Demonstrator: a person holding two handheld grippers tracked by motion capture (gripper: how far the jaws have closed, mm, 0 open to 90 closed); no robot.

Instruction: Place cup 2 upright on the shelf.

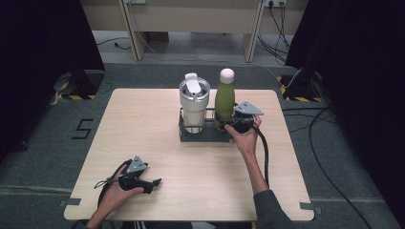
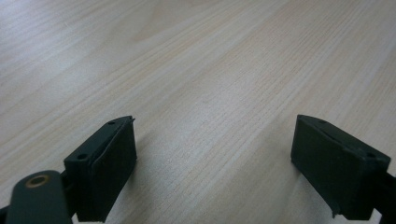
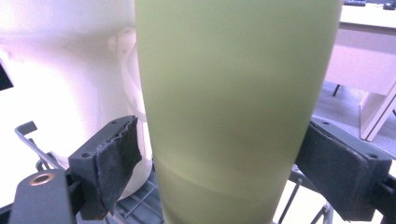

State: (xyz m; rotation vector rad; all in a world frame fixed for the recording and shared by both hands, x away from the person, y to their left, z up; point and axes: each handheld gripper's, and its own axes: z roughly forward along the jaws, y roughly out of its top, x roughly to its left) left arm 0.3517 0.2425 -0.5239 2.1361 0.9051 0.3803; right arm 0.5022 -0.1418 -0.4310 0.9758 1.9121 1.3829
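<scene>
Wooden table bare; green bottle stands in the rack at one o'clock beside the tumbler. My right gripper straddles it, jaws unclosed. Lifting's ahead. Left gripper gapes idle at seven.

Bottle matte green, cap pale pink, maybe cream; tumbler white; rack dark grey.

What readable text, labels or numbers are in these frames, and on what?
"5": black mark on the grey floor, left of the table.
Green bottle: no print on the side facing the right gripper.
White tumbler: no lettering legible at this size.
Left gripper: no markings on its jaws.
</scene>
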